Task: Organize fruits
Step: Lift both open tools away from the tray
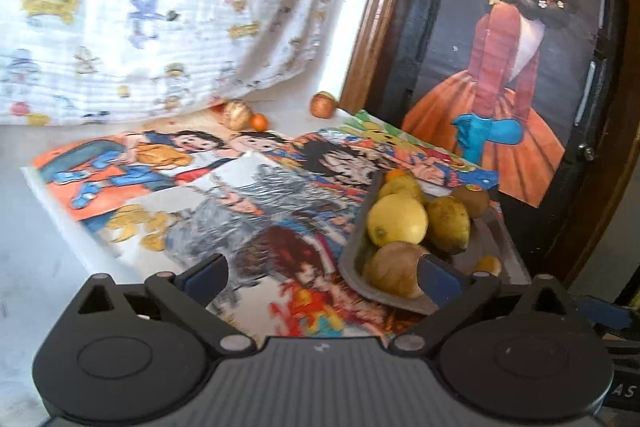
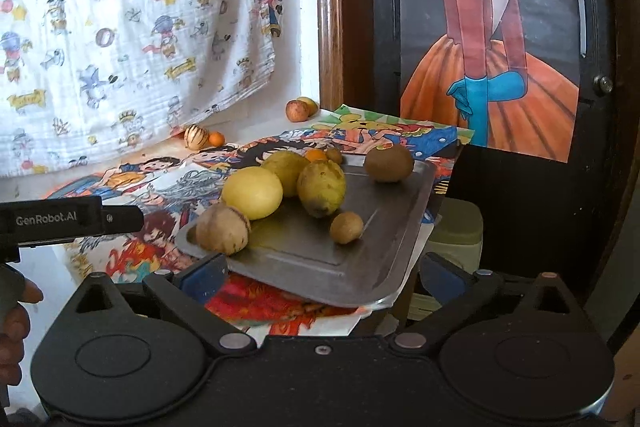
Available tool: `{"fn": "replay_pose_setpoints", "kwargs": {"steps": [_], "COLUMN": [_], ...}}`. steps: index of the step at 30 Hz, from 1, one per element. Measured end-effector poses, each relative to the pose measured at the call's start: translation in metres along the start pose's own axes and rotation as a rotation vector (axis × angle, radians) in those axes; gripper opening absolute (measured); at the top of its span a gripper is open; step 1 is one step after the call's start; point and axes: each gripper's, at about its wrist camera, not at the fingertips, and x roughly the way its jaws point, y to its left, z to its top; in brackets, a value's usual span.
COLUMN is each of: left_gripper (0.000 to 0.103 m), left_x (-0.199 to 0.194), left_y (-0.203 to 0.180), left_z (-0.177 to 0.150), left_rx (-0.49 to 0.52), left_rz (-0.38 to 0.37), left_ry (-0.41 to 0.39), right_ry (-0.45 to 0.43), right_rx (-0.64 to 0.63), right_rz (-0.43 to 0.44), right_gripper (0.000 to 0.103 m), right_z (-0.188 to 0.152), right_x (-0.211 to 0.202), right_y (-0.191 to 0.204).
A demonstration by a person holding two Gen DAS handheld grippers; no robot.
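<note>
Now both my grippers tilt gently downward toward the table, jaws spread as wide as they go and nothing between the pads. My left gripper (image 1: 322,273) looks across the cartoon-printed cloth (image 1: 192,195); the grey metal tray (image 1: 352,259) lies ahead of my right-hand finger, whose blue pad overlaps the brown round fruit (image 1: 394,269) at the tray's near corner in the view, though I cannot tell whether they touch. Beyond that fruit sit a yellow lemon (image 1: 398,221), a dull green-yellow fruit (image 1: 448,223) and a kiwi (image 1: 470,199). My right gripper (image 2: 322,275) faces the same tray straight on, its near edge between my fingers and slightly ahead of them. A small brown fruit (image 2: 346,227) rests nearest the middle of my jaws. Far ahead, by the hanging patterned sheet (image 2: 120,27), a striped fruit (image 2: 196,137) with a small orange (image 2: 216,138) and a reddish fruit (image 2: 298,111) lie off the tray. My left hand (image 2: 14,311) shows at the left edge.
</note>
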Motion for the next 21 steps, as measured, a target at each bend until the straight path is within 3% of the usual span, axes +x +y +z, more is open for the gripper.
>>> {"fn": "replay_pose_setpoints", "kwargs": {"steps": [8, 21], "left_gripper": [0.103, 0.103], "left_x": [-0.016, -0.046], "left_y": [0.019, 0.048], "left_z": [-0.01, -0.016], "left_rx": [0.008, 0.003], "left_rz": [0.153, 0.262], "left_ry": [0.032, 0.033], "right_ry": [0.049, 0.004], "right_rx": [-0.046, -0.089], "right_rz": [0.009, 0.082], "right_gripper": [0.102, 0.102], "right_z": [-0.009, -0.026], "right_x": [-0.011, -0.034], "right_y": [0.02, 0.051]}}
